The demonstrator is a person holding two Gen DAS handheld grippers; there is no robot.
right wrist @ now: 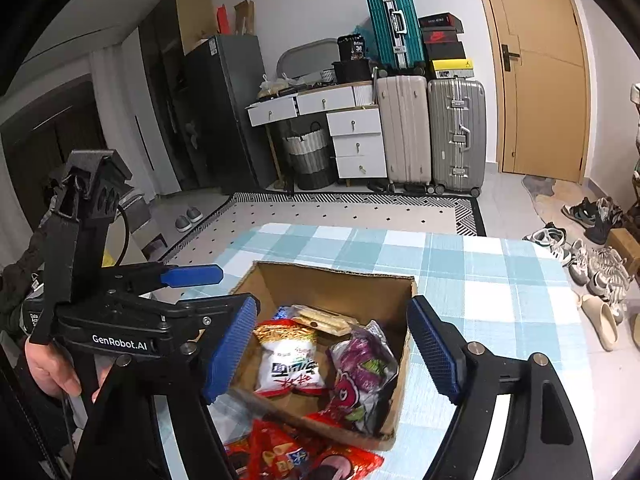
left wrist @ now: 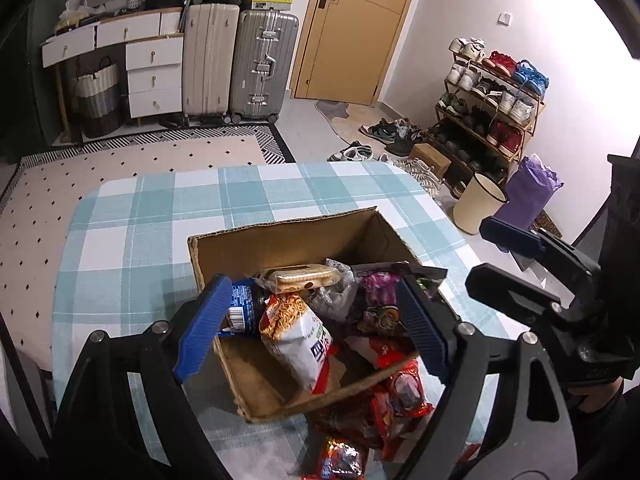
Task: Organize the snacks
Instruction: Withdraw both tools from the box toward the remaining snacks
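Observation:
An open cardboard box (left wrist: 288,236) (right wrist: 332,284) stands on the checked tablecloth (left wrist: 160,208). Inside lie a white and red noodle snack packet (left wrist: 298,340) (right wrist: 288,356), a purple packet (left wrist: 376,296) (right wrist: 364,360), a biscuit pack (left wrist: 304,276) and a blue packet (left wrist: 244,304). Several red packets (left wrist: 396,400) (right wrist: 280,452) lie on the cloth at the box's near edge. My left gripper (left wrist: 311,292) hovers open over the box's near left side, gripping nothing. My right gripper (right wrist: 334,308) hovers open over the near right side, also empty.
A cream bin (left wrist: 478,206) and a purple bag stand on the floor right of the table, before a shoe rack (left wrist: 492,100). Suitcases (right wrist: 432,132), white drawers (right wrist: 356,144) and a door line the far wall. A hand (right wrist: 48,368) holds the left gripper.

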